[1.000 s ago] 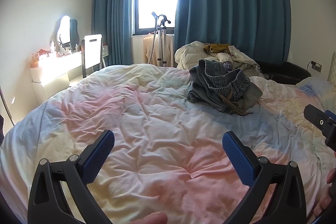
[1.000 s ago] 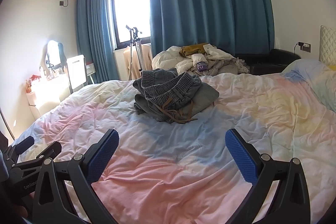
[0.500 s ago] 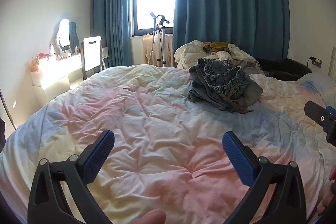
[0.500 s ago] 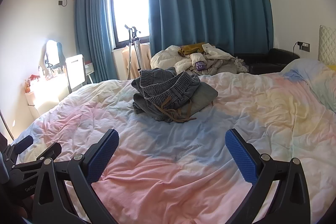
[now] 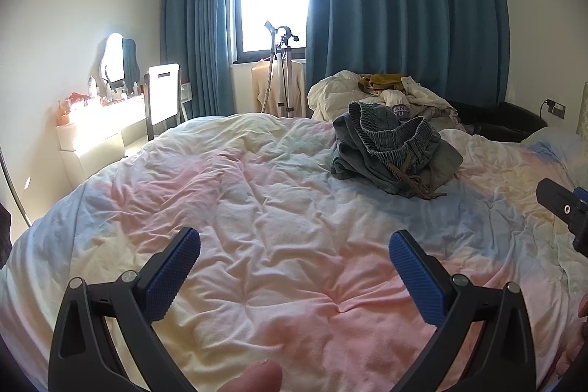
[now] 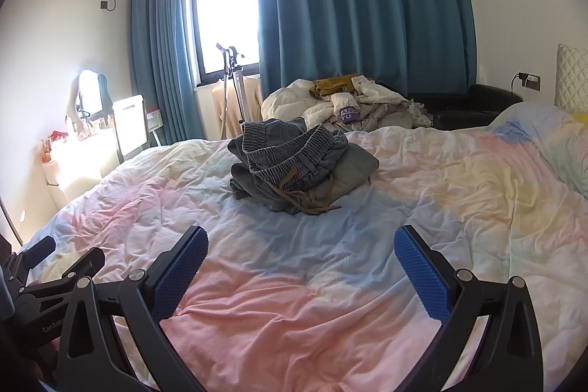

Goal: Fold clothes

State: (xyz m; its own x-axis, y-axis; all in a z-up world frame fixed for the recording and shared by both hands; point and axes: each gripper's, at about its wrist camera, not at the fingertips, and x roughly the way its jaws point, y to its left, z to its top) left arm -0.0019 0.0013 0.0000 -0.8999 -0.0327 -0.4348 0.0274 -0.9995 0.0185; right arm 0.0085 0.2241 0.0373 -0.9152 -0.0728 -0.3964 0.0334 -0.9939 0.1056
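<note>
A heap of grey-blue denim clothes (image 5: 393, 149) with a brown drawstring lies crumpled on the pastel duvet (image 5: 279, 208), toward the far side of the bed. The right wrist view shows the same heap (image 6: 297, 164) straight ahead. My left gripper (image 5: 294, 267) hovers open over the near part of the duvet, well short of the heap, nothing between its blue pads. My right gripper (image 6: 301, 263) is open too, empty, over the pink and blue duvet (image 6: 422, 193). Each gripper shows at the edge of the other's view.
A second pile of white and mustard laundry (image 5: 382, 94) sits beyond the bed by the blue curtains (image 5: 404, 10). A tripod stand (image 5: 281, 68) is at the window. A dressing table with mirror (image 5: 103, 120) and a chair stand left. A black sofa (image 6: 474, 105) is at right.
Both views have shifted slightly; the denim heap sits a little lower and closer in frame. The grippers stay open and empty.
</note>
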